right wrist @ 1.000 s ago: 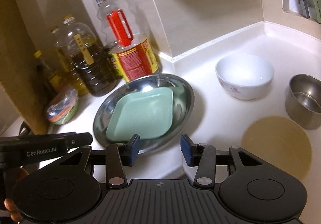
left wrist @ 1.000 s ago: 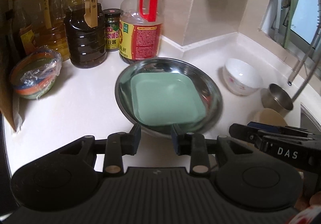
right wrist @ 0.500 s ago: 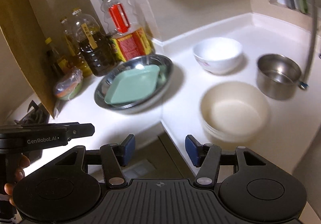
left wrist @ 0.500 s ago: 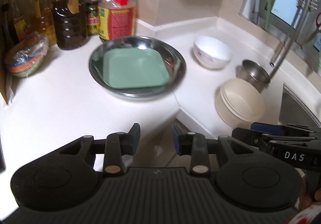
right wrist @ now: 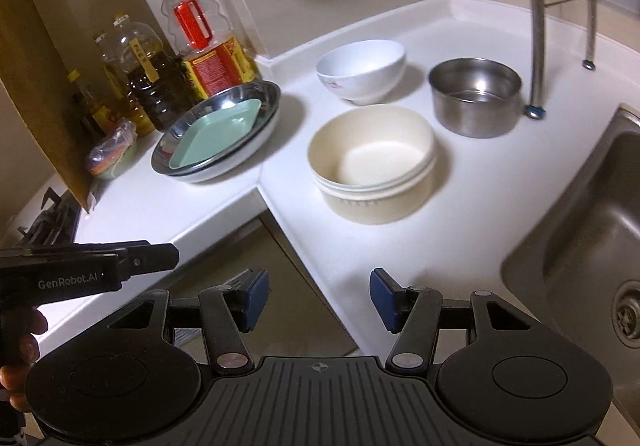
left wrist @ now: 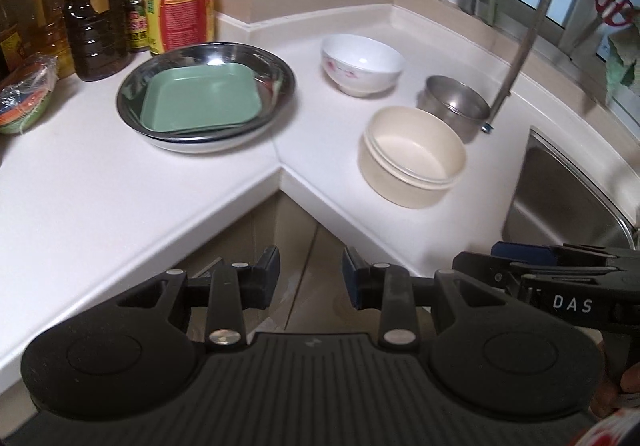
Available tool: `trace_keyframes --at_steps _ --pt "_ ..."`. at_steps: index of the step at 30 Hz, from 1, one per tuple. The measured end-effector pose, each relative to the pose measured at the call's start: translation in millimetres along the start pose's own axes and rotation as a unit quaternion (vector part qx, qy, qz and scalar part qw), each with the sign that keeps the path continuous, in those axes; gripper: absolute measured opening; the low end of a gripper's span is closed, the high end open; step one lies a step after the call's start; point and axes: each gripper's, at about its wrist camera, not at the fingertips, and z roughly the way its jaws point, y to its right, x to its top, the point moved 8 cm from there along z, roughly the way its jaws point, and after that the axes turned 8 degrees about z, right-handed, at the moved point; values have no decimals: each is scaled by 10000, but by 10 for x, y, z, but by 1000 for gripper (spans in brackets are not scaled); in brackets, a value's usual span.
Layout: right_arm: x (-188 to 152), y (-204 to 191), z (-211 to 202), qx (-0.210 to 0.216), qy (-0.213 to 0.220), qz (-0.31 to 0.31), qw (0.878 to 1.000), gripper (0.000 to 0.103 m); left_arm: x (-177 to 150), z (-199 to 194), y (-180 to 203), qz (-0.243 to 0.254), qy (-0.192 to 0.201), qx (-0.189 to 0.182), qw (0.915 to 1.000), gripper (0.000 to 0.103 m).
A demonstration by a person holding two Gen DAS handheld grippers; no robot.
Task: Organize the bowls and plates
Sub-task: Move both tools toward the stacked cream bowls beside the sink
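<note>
- Left tool [left wrist: 308, 278] jaws apart, empty, off the desk edge; right tool [right wrist: 316, 300] likewise.
- Square green plastic plate [left wrist: 202, 100] in round steel basin [left wrist: 280, 62], left on white desk [left wrist: 100, 174].
- White ceramic bowl [left wrist: 362, 62] behind stacked cream round bowls [left wrist: 412, 156]; small steel pot [left wrist: 456, 104] right.

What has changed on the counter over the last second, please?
Both grippers, left and right, pulled back from the steel dish past the counter edge, jaws open and empty. The green plate, white bowl, cream bowls and steel cup stayed put.
</note>
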Motion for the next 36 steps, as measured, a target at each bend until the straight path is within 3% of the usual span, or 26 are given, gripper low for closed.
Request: trace_keyframes --at_steps 20,28,36 --pt "-104 434 -293 -172 75 257 9995 56 -102 13 437 133 -76 -107 9998 30" --pt "7 599 -257 -369 213 483 9979 56 43 170 507 267 -36 -201 9994 30" --pt "308 633 -123 -555 546 546 9955 56 419 483 443 316 111 -226 9992 30"
